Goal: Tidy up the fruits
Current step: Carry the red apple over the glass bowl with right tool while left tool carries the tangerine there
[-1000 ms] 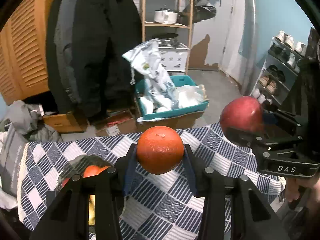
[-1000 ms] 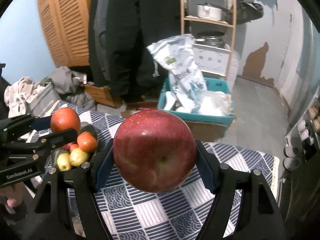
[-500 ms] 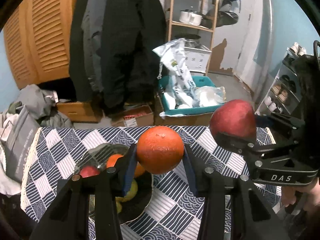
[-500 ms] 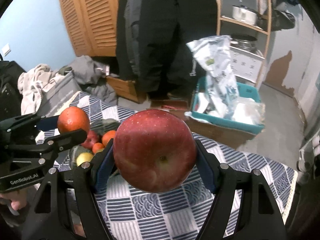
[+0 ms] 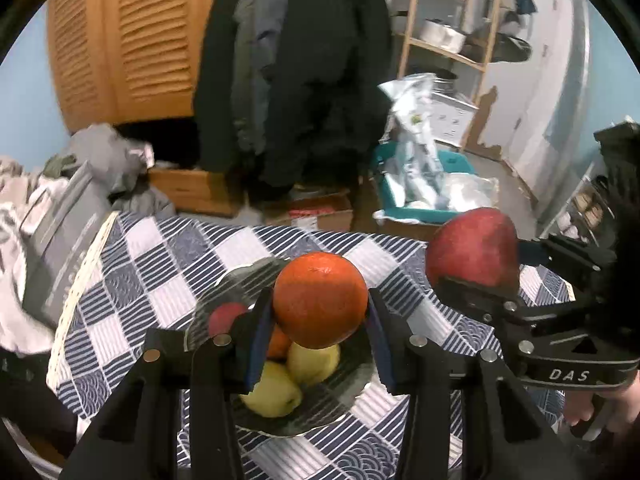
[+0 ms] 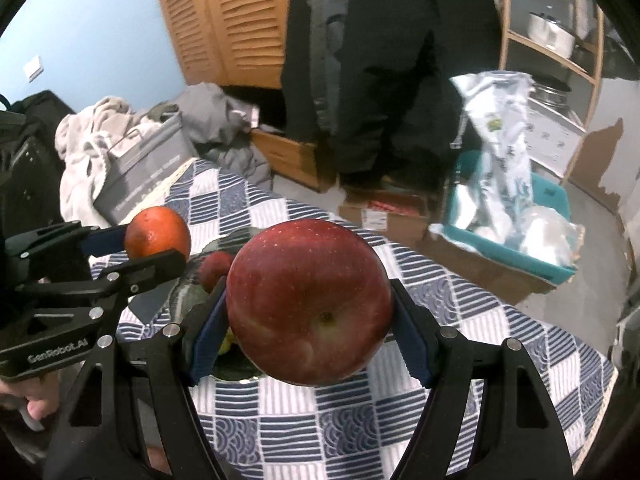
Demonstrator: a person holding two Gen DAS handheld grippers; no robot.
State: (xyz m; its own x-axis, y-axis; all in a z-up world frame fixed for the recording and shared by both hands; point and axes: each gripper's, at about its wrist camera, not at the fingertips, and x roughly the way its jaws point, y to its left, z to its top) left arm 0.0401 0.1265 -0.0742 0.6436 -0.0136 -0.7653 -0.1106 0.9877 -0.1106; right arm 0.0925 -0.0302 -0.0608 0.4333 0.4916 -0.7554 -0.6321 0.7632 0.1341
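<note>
My left gripper (image 5: 320, 320) is shut on an orange (image 5: 320, 300) and holds it above a dark glass bowl (image 5: 352, 396) on the checked tablecloth. In the bowl lie two yellow fruits (image 5: 276, 392), a red one (image 5: 226, 316) and an orange one partly hidden behind the fingers. My right gripper (image 6: 308, 340) is shut on a big red apple (image 6: 308, 320), just right of the bowl. In the left wrist view the red apple (image 5: 472, 254) hangs at the right. From the right wrist view, the orange (image 6: 158, 236) sits at the left above the bowl (image 6: 192, 300).
The blue-and-white checked tablecloth (image 5: 160, 280) covers the table, its far edge near boxes on the floor. Beyond stand a teal bin (image 5: 424, 204) with bags, hanging dark coats (image 5: 296, 60), a wooden shelf (image 5: 448, 40) and a pile of clothes (image 5: 72, 184) at the left.
Both grippers have swung left across the table with their fruit. The bowl has come from the lower left to right under the orange, and the table's left edge has come into view.
</note>
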